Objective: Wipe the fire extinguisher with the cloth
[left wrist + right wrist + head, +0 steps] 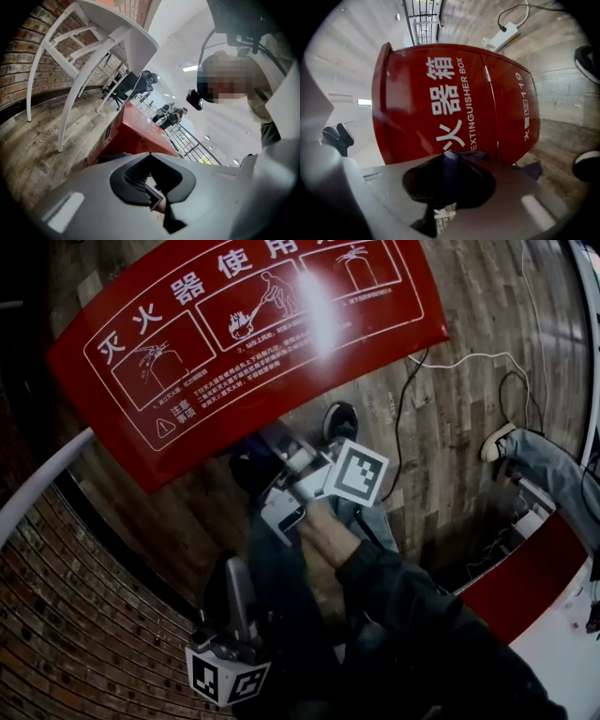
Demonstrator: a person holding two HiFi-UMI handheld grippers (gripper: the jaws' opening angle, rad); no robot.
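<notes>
Fire extinguisher box (454,93), red and glossy, stands on the plank floor (562,89) with its lettered front facing the right claw (450,161); the head view shows its instruction-printed top under a bright glare. The right claw pinches a bunched fold of the dark blue cloth (452,176), a loose tail hanging out to one side, close to the front panel; contact cannot be confirmed. The left claw (234,568) is pressed together and empty, held apart from the box. The cloth is judged light, soft and limp, best gripped at a gathered fold, as here, so that a pad of fabric leads. The box is judged stiff, slick and heavy enough to stay put; its front doors, divided by a seam with small latches, may give under pressure.
</notes>
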